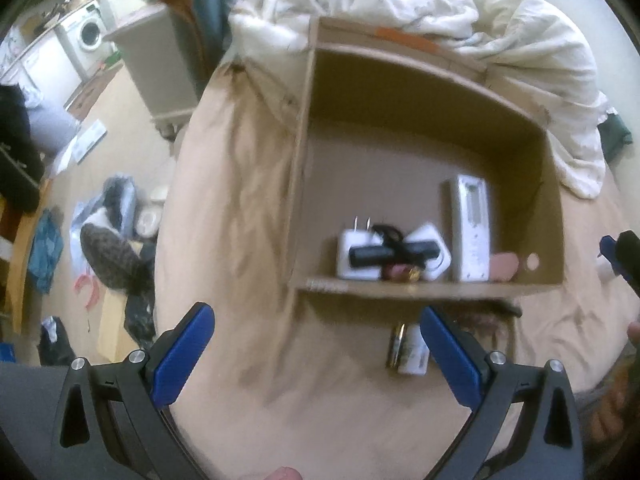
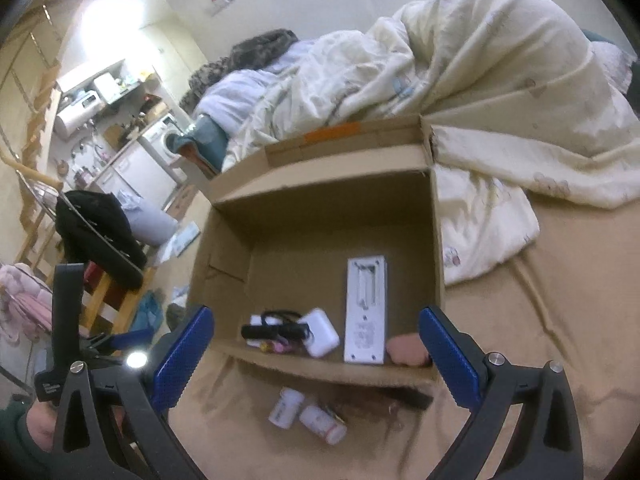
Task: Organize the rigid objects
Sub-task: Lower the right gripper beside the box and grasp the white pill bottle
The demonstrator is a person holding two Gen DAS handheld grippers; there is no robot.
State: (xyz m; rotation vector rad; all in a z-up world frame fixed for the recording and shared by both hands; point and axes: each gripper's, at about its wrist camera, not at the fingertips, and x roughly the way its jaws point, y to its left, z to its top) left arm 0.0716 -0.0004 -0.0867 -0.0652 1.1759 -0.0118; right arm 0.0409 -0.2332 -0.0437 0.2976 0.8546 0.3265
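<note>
Ahead of your spread jaws, the open cardboard box (image 2: 320, 208) holds a white remote (image 2: 365, 312), white chargers (image 2: 320, 332) and a black cylinder (image 2: 272, 332); two batteries (image 2: 306, 414) lie before it.

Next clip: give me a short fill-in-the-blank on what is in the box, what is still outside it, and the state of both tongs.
1. The white remote lies inside the cardboard ____.
2. The two batteries lie on the bed sheet, ____ the cardboard box.
3. Both the left tongs and the right tongs are ____ and hold nothing.
4. The black cylinder rests across the white ____.

Missing words: box; outside; open; chargers
</note>
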